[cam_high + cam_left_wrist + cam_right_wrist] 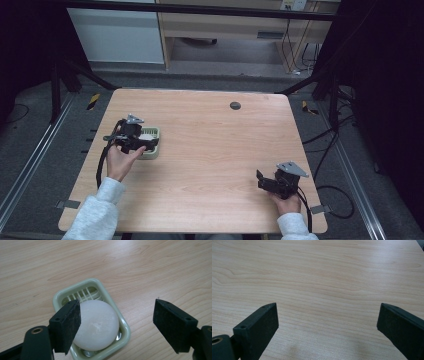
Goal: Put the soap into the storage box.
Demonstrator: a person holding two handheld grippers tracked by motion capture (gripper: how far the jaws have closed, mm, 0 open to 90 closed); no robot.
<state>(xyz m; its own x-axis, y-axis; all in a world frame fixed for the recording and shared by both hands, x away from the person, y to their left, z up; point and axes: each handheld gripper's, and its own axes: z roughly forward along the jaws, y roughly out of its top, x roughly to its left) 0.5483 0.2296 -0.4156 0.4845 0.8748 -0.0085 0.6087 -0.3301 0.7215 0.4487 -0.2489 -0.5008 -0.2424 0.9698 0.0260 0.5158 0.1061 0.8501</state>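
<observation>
We are observing a round white soap bar (96,326) lying in a pale green plastic soap dish (125,326) on the left part of the tabletop (210,145). The bar is dome-shaped, smooth and matte, with faint scuffing near its middle. The dish is rectangular with rounded corners and a raised glossy rim; a slatted grille is showing at its far end, beyond the bar. The tabletop is light wood-grain laminate with a small dark round cap (235,105) near its far edge.

The left claw (117,315) is hovering over the dish with its jaws spread wide and gripping nothing; in the left gripper view one black, rough-faced pad (71,323) is overlapping the bar's edge, and we cannot tell whether it is touching. The other jaw is standing well clear over bare wood.

The right claw (261,180) is sitting near the front right corner, well apart from the dish, jaws wide apart and holding nothing.
</observation>
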